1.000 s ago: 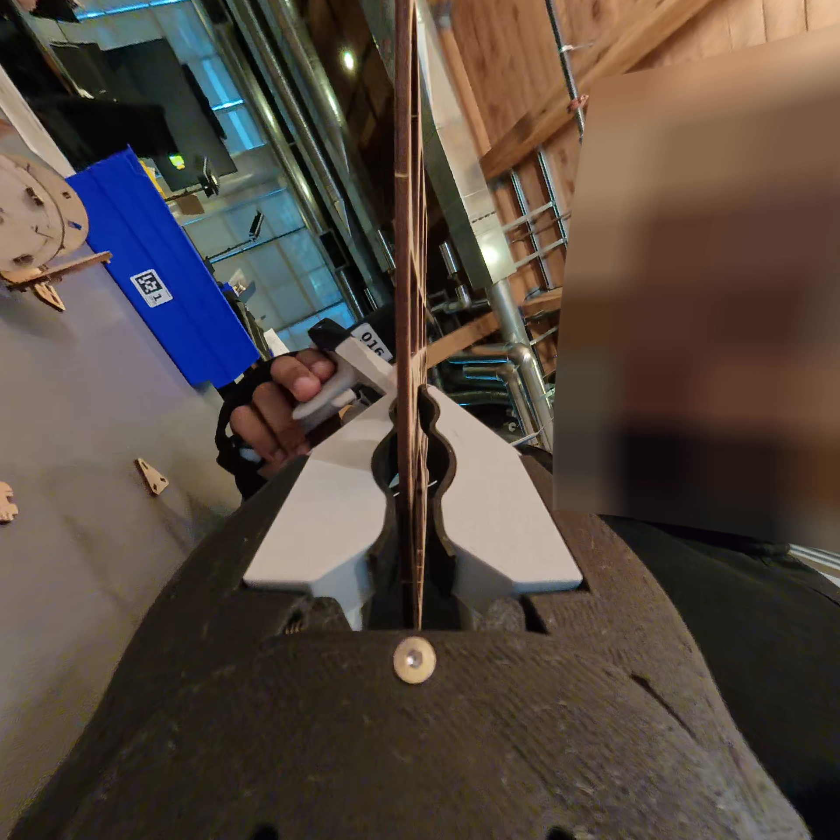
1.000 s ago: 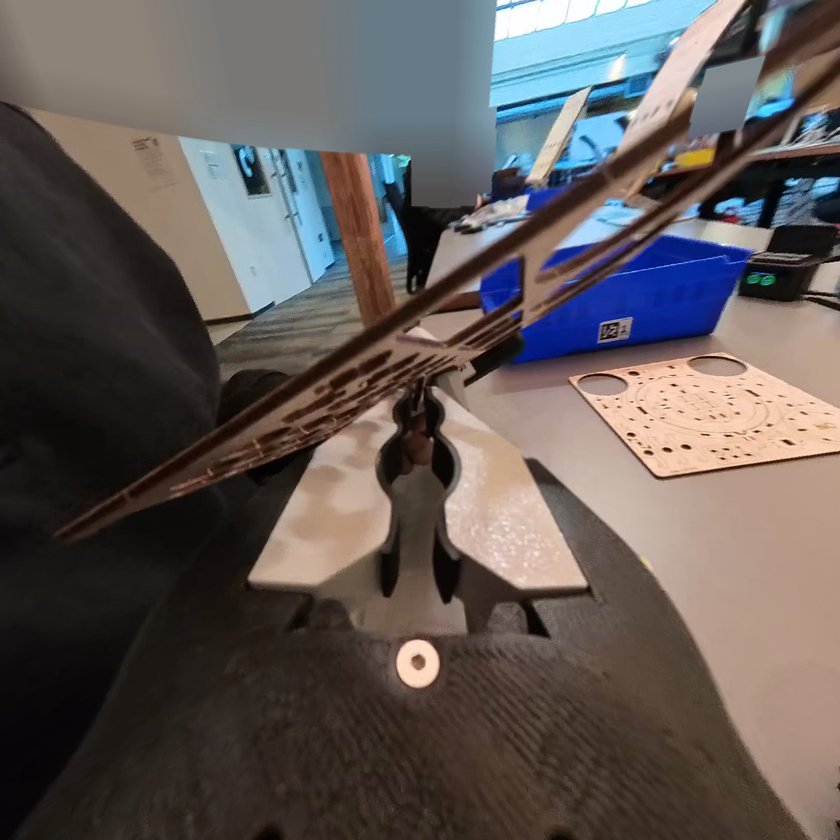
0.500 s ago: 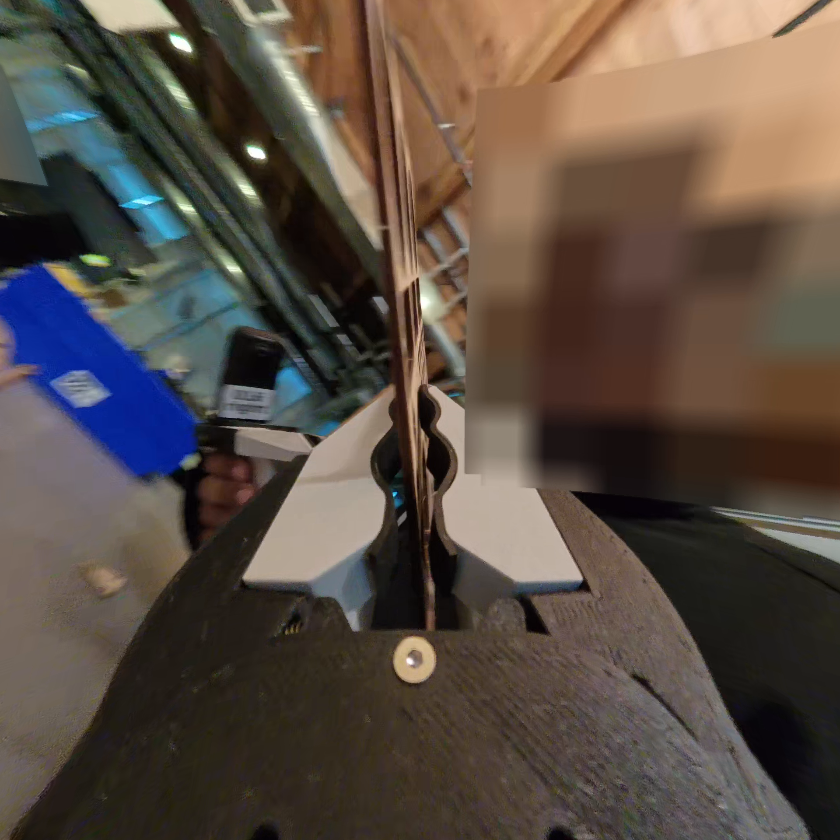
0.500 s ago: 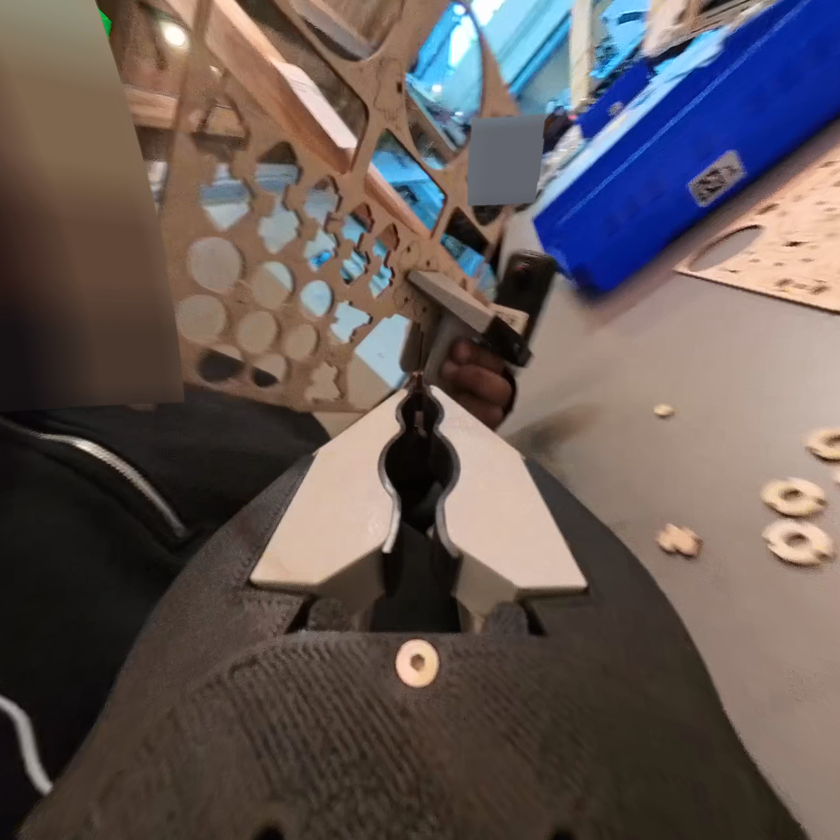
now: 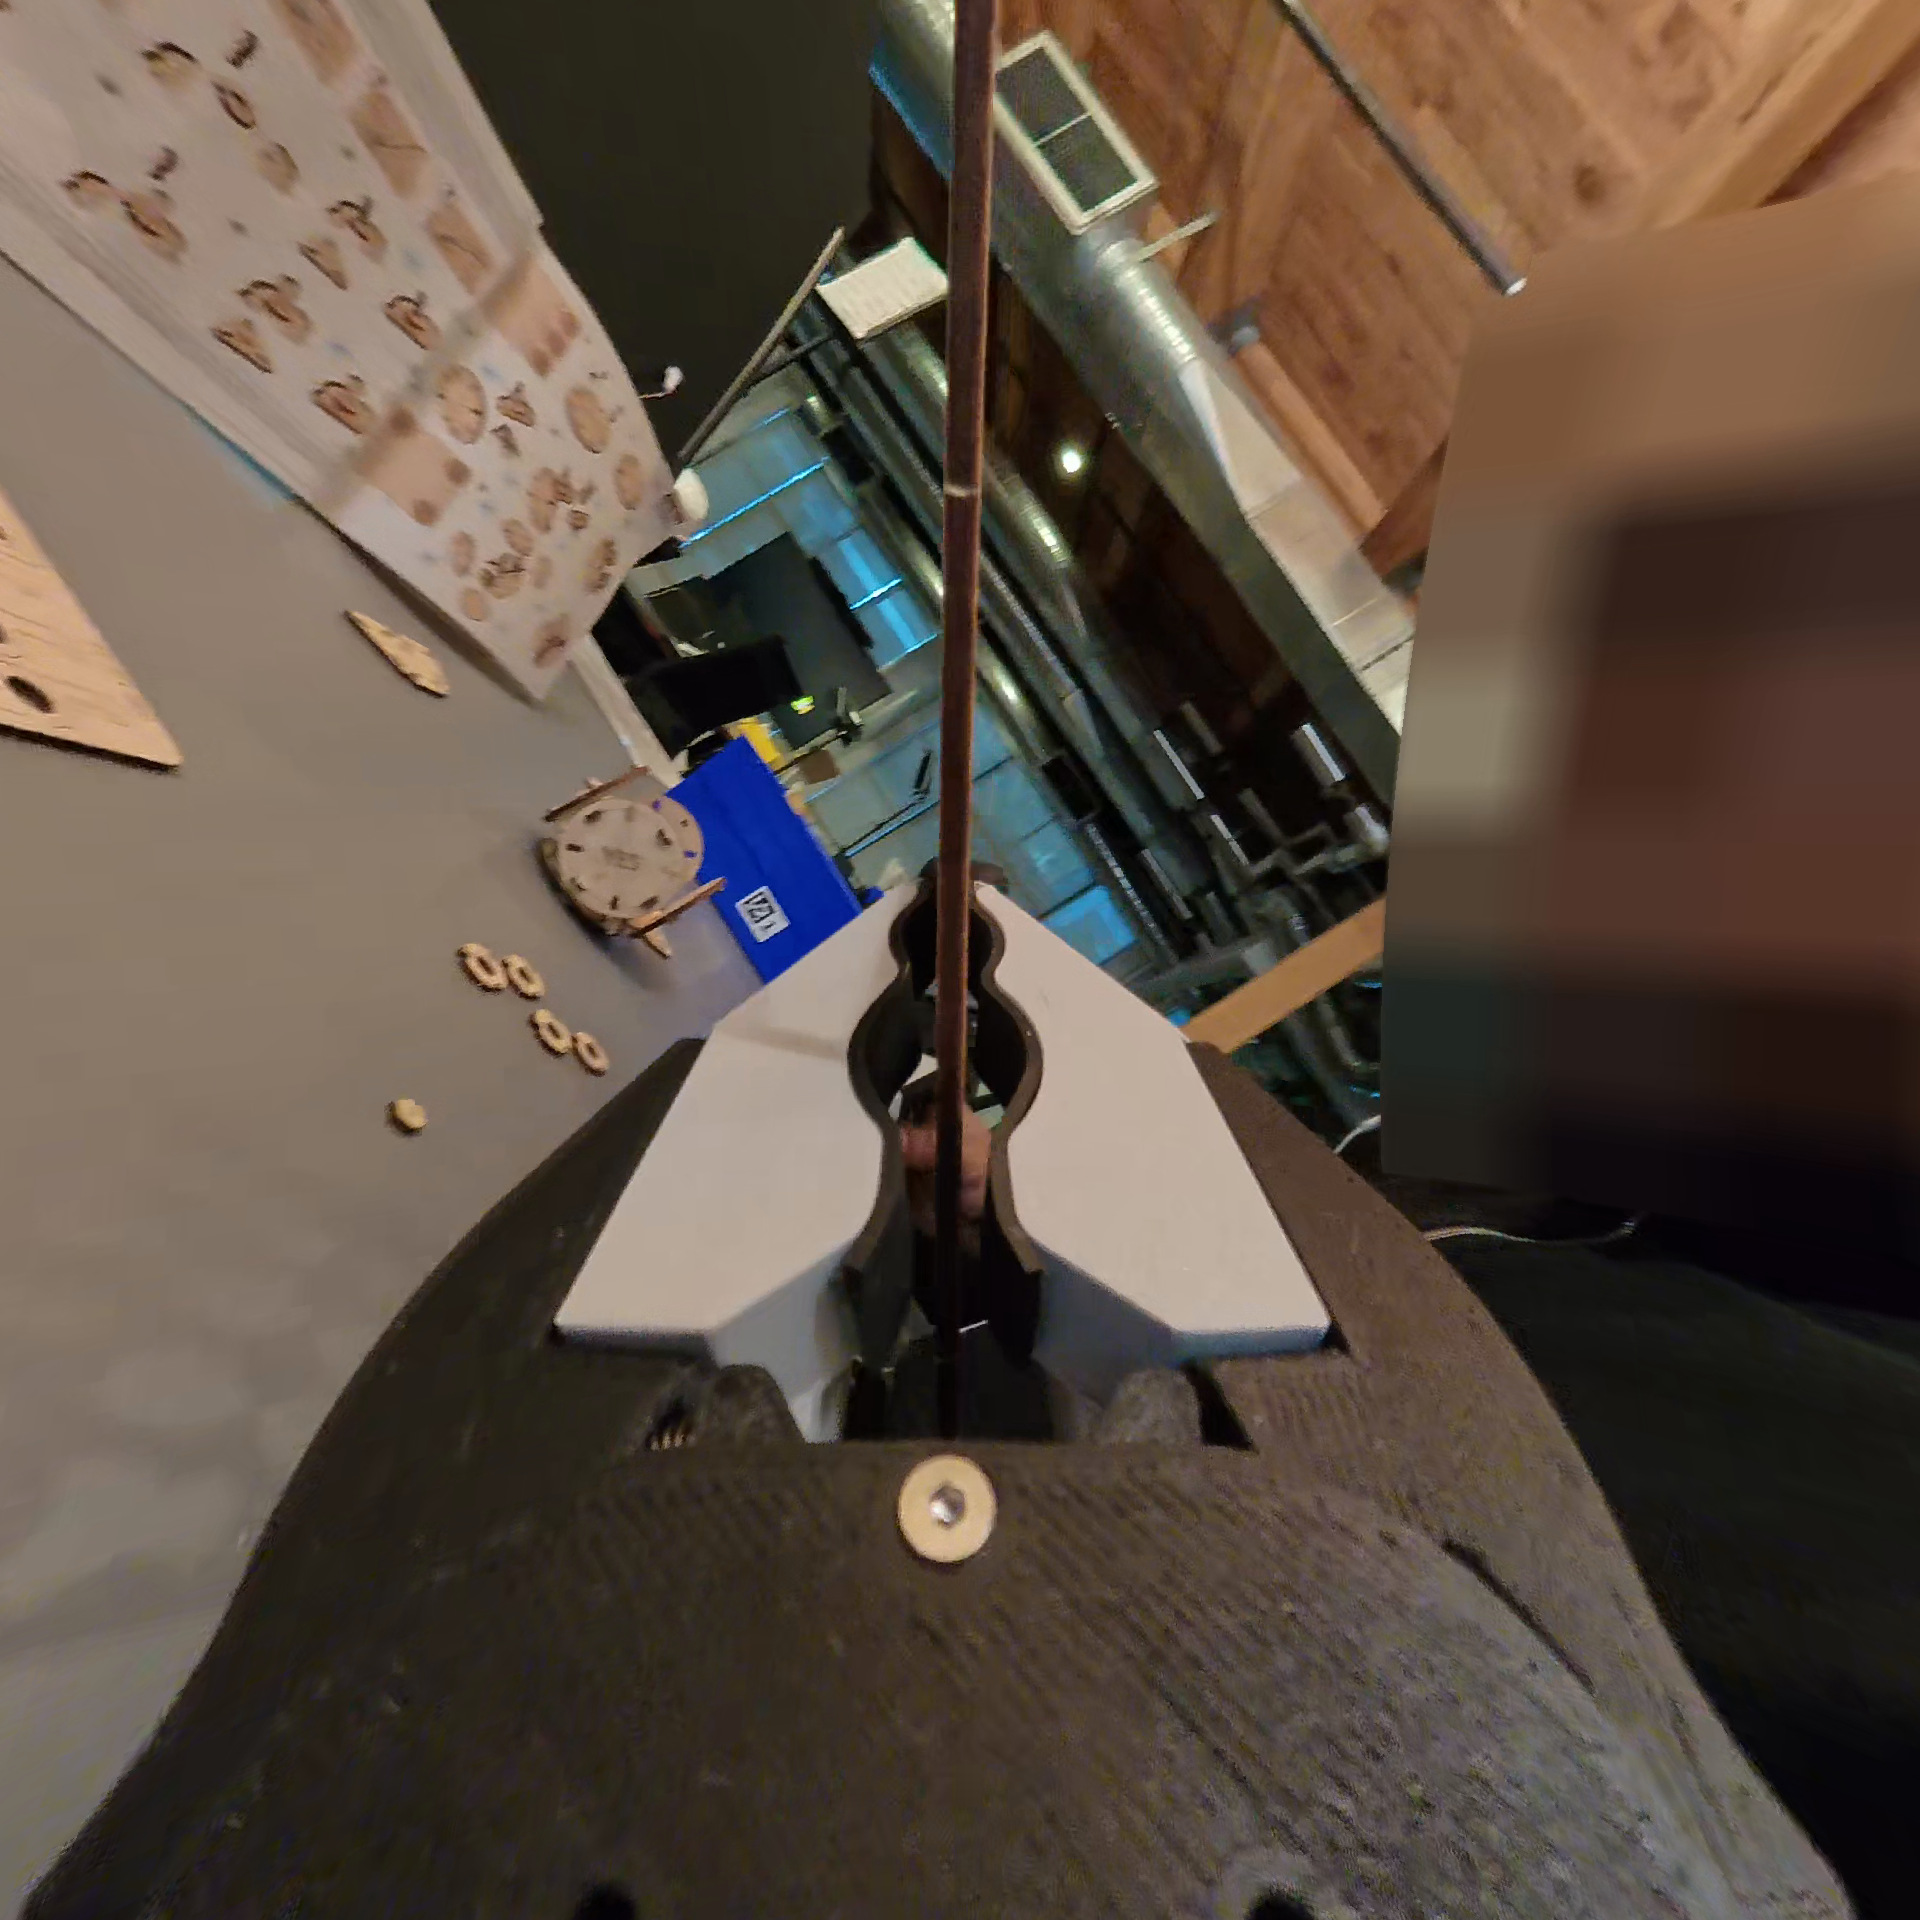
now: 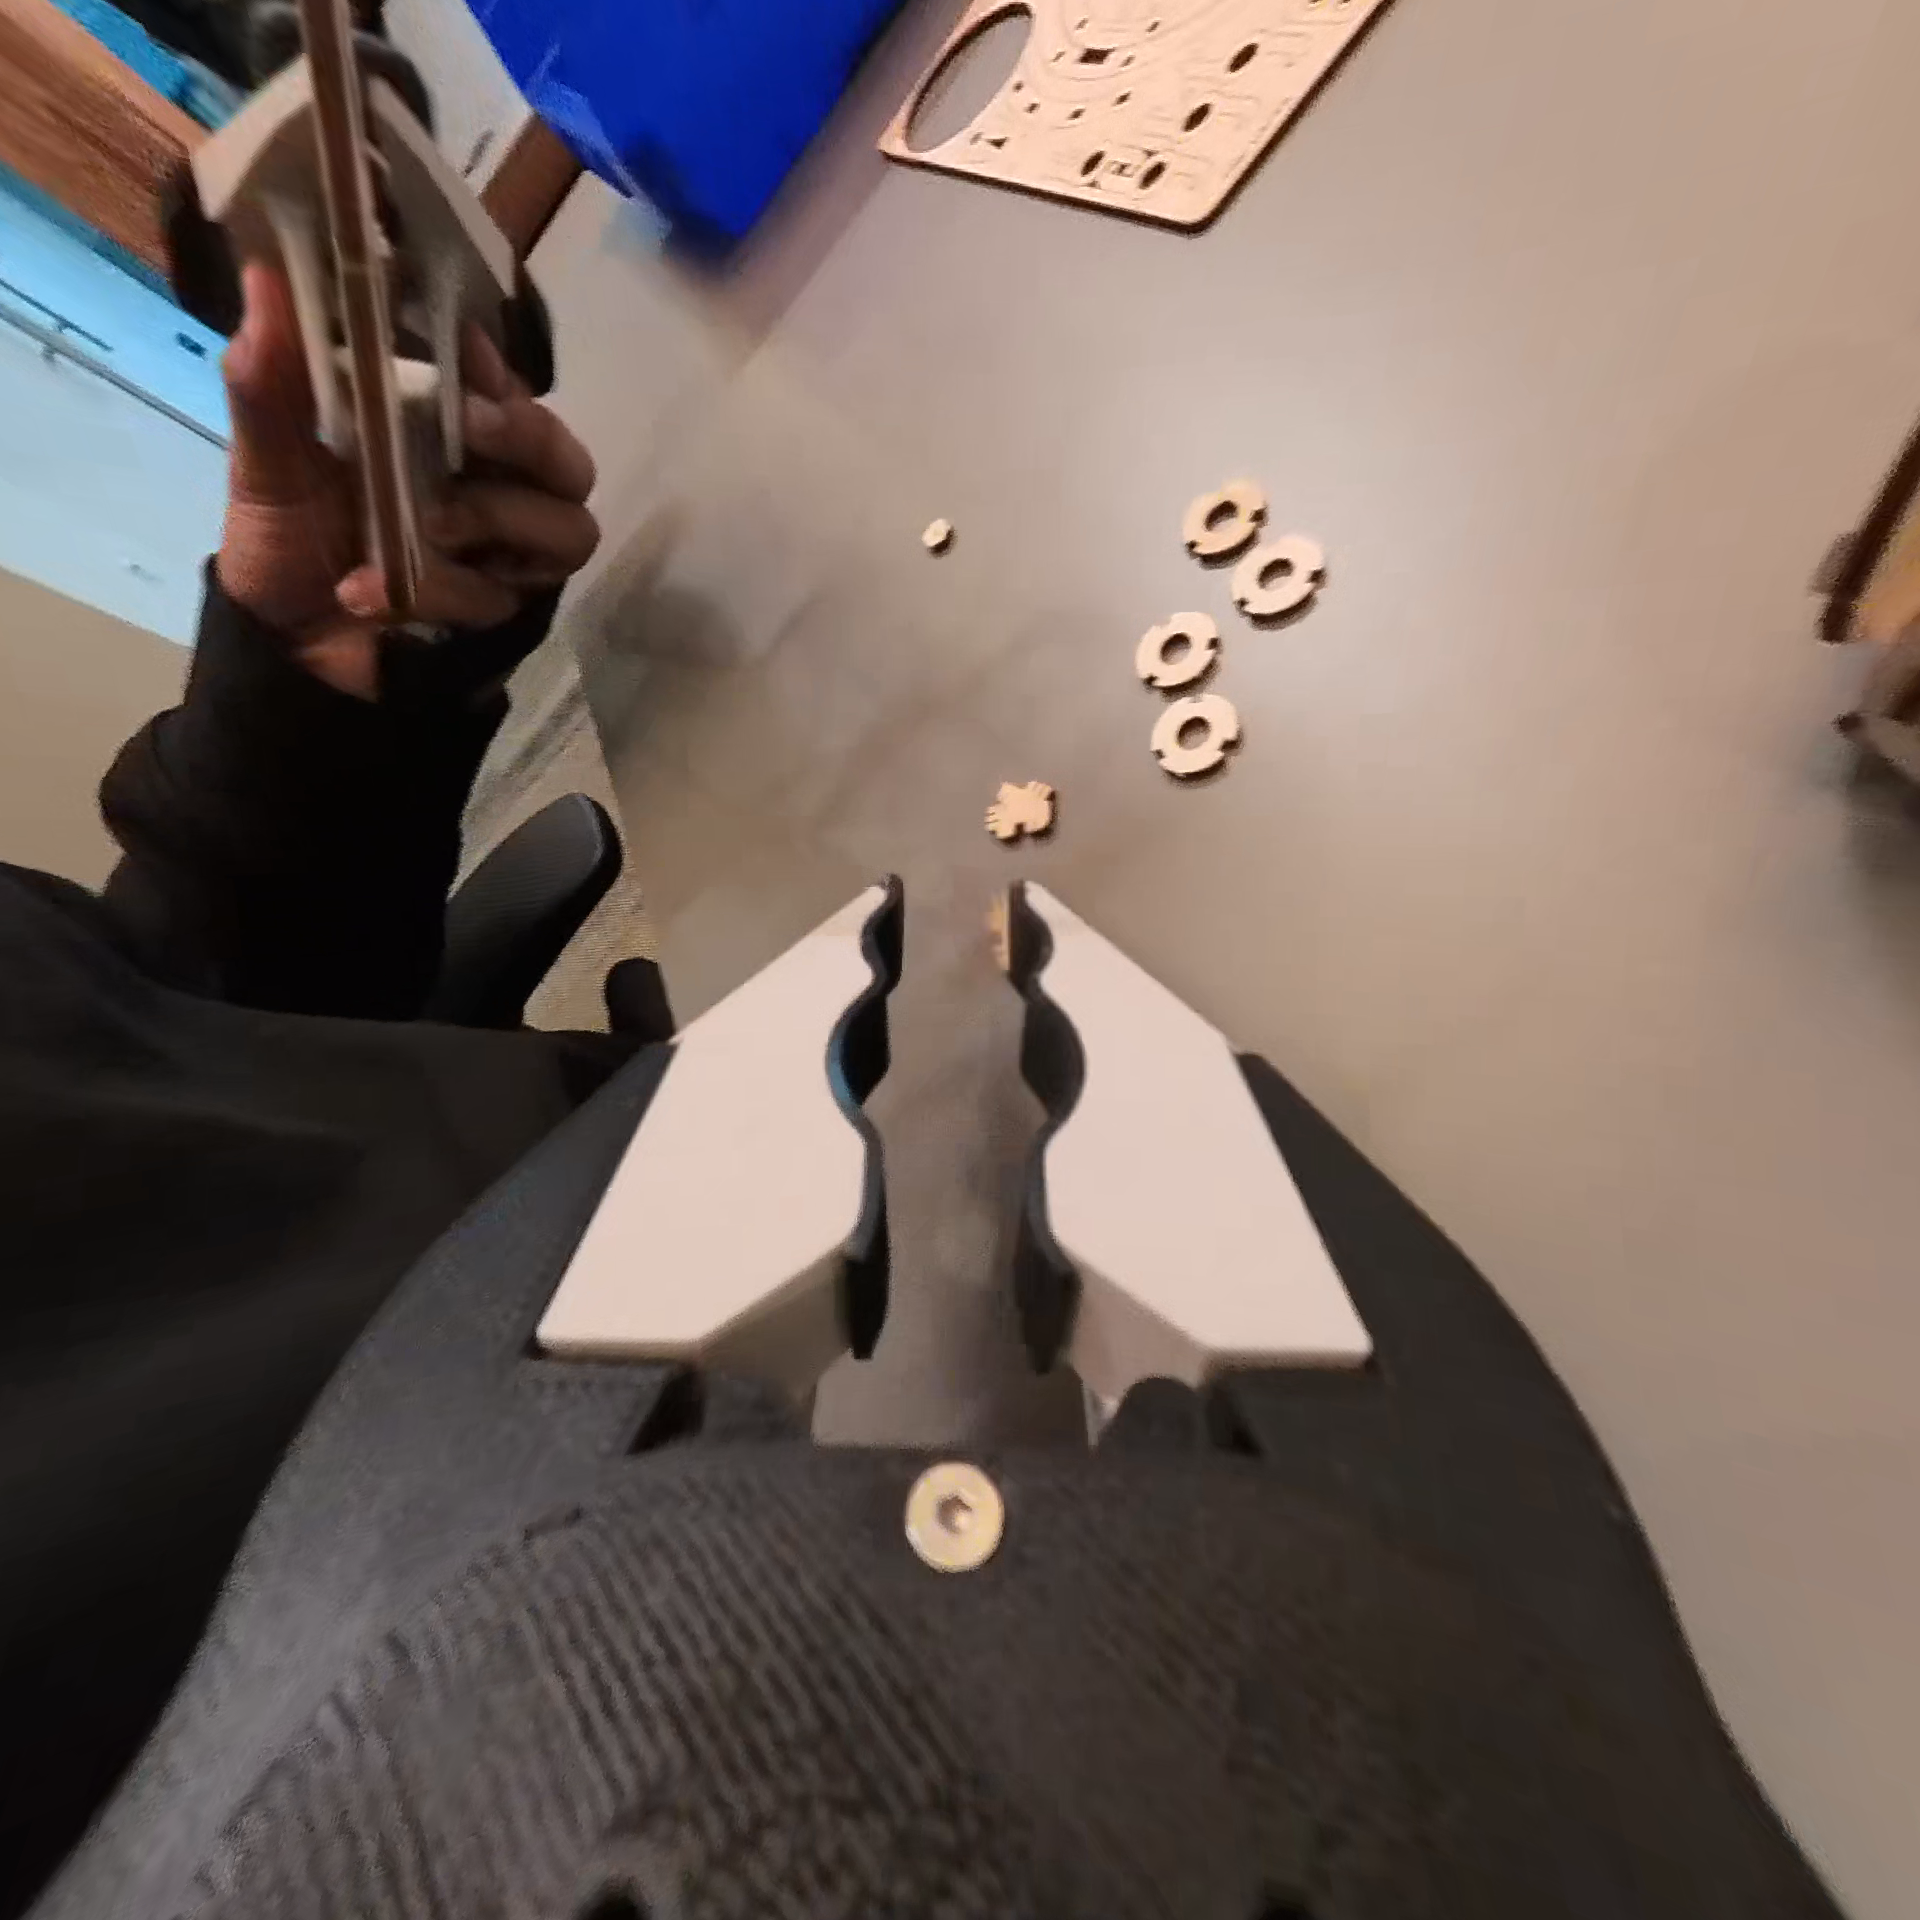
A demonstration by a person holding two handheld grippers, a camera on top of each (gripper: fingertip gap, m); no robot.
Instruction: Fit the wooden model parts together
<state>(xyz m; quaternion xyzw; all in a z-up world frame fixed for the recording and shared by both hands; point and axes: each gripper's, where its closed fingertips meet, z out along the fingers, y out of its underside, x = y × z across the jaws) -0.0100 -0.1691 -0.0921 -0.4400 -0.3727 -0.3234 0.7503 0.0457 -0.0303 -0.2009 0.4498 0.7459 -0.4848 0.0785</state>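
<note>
My left gripper [image 5: 948,894] is shut on a thin laser-cut wooden sheet [image 5: 961,520], seen edge-on and running up out of the jaws. The right wrist view shows that gripper [image 6: 343,239] raised at the upper left, in a hand, with the sheet [image 6: 358,343] between its fingers. My right gripper [image 6: 954,894] is open above the grey table [image 6: 1455,623]. A small pale wooden piece [image 6: 997,930] lies against the inner face of its right finger; the left pad is clear of it. A small toothed wooden piece [image 6: 1021,812] lies on the table just ahead of the fingertips.
Several wooden rings [image 6: 1195,738] lie ahead right. A cut-out wooden panel [image 6: 1132,94] and a blue bin [image 6: 665,104] are farther off. The left wrist view shows a round wooden assembly [image 5: 621,862], the blue bin [image 5: 764,862] and a printed sheet [image 5: 312,260]. One gripper's finger ends stand about 20 centimetres off the other's. The small toothed wooden piece [image 6: 1021,812] is about 4 centimetres from my right fingertips and 20 centimetres from my left.
My right gripper swung from the held sheet down toward the table and its jaws opened. My left gripper turned with the sheet still clamped.
</note>
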